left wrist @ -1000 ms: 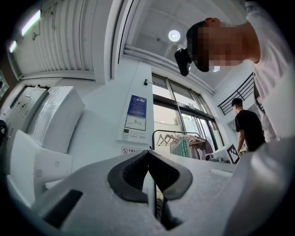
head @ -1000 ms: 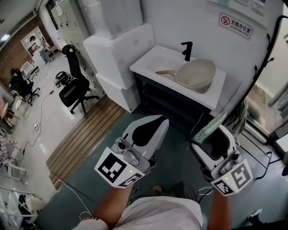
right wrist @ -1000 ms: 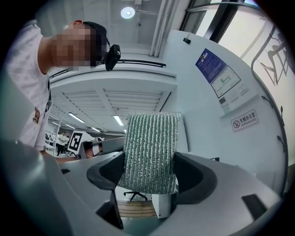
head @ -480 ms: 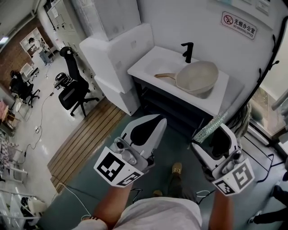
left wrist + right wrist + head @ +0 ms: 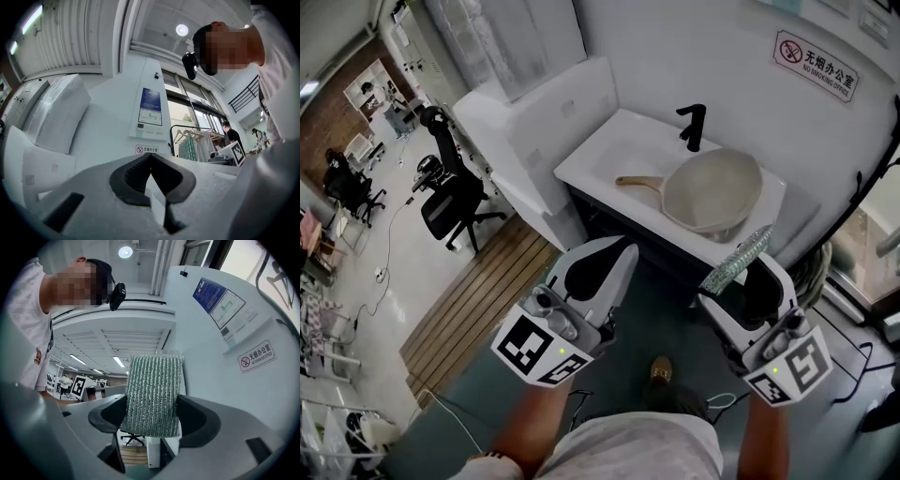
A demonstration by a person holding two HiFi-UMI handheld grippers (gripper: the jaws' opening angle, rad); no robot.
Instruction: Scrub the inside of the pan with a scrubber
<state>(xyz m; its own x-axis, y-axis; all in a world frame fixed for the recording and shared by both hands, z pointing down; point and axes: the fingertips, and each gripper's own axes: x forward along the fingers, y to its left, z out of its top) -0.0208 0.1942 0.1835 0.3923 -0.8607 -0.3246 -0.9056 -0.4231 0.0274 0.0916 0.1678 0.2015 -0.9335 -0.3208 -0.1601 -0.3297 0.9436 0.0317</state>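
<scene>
Head view: wall sign [image 5: 818, 67] "无烟办公室"; left tongs [image 5: 627, 250] together, right tongs [image 5: 742, 281] clamp scrubber [image 5: 739, 258].

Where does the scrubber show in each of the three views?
Head view: scrubber at lower right, sticking up from the right gripper.
Left gripper view: not in it.
Right gripper view: centre, clamped between the jaws.
Shared landmark: the wall sign with the red circle.
</scene>
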